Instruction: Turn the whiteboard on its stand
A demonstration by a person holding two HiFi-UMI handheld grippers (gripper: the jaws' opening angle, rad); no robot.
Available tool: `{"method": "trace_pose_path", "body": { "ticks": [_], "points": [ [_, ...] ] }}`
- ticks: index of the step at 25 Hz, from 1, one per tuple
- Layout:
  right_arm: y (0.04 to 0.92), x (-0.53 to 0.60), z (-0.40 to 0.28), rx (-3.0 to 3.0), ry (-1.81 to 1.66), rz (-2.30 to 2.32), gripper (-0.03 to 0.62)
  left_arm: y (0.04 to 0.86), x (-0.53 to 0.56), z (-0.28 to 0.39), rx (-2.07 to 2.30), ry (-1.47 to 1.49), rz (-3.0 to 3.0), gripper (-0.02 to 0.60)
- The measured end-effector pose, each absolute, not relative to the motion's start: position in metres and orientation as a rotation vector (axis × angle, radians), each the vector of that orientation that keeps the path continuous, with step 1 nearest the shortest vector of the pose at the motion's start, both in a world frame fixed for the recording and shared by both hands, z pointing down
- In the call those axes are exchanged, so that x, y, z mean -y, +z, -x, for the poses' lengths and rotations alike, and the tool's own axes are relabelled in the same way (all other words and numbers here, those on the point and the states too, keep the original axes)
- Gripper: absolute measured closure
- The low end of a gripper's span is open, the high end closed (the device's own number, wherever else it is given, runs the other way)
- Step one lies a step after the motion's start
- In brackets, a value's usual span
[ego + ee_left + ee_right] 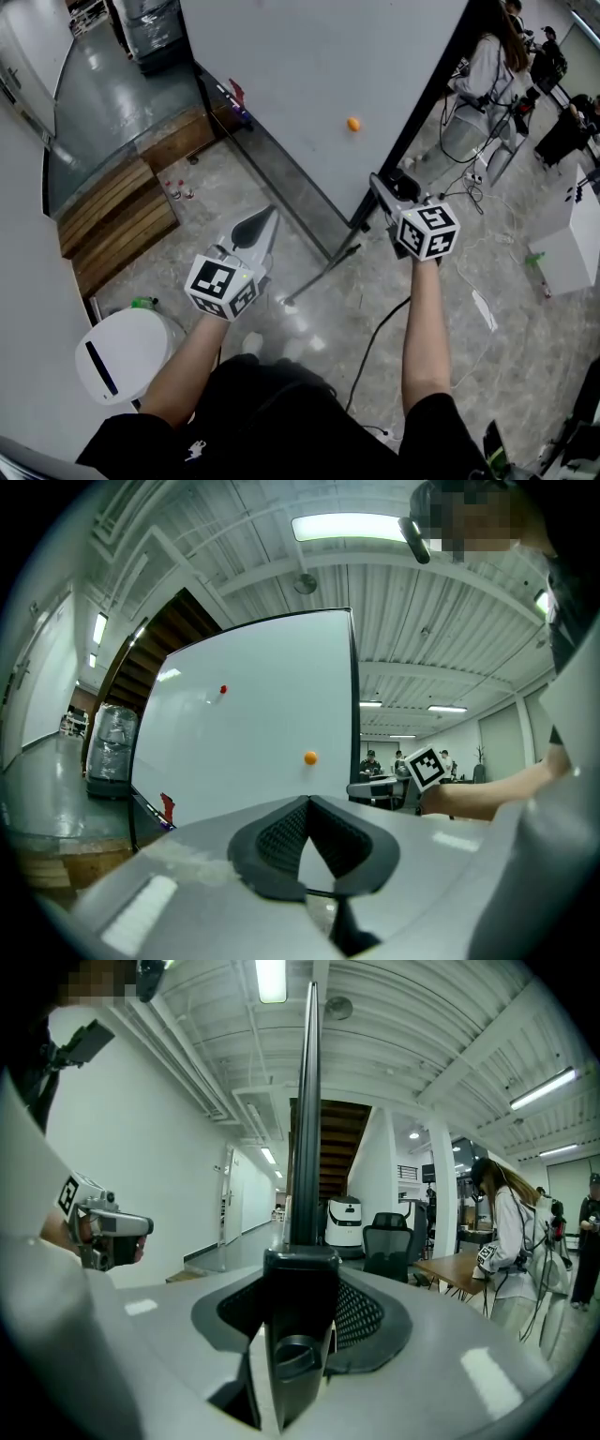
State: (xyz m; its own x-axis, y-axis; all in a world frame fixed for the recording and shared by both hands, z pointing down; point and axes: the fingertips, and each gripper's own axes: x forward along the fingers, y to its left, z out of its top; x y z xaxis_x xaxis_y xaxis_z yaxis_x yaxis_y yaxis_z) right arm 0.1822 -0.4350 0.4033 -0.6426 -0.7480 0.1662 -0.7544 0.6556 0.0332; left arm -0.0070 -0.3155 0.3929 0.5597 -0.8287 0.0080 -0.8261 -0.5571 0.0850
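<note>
The whiteboard stands ahead, its edge between the right tool's jaws, left tool alongside.

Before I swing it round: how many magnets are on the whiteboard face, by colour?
Orange magnet: 1
Red magnet: 1
Total: 2

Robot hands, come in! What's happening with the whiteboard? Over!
Left gripper shut, empty, held clear. Right gripper clamped on whiteboard's black edge. Cable on floor near stand foot.
</note>
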Motion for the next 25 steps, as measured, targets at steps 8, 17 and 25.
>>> {"method": "trace_pose_path", "body": {
  "ticks": [8, 17, 25],
  "points": [
    [0.409, 0.402, -0.222, 2.691, 0.07, -1.253, 0.407, 0.399, 0.308, -0.008, 1.382, -0.047, -2.736, 0.578],
    [0.412, 0.389, -0.232, 2.682, 0.07, -1.28, 0.405, 0.401, 0.314, -0.02, 1.277, -0.049, -2.78, 0.578],
    [0.412, 0.389, -0.236, 2.685, 0.045, -1.324, 0.402, 0.398, 0.314, -0.016, 1.244, -0.048, -2.805, 0.578]
  ]
}}
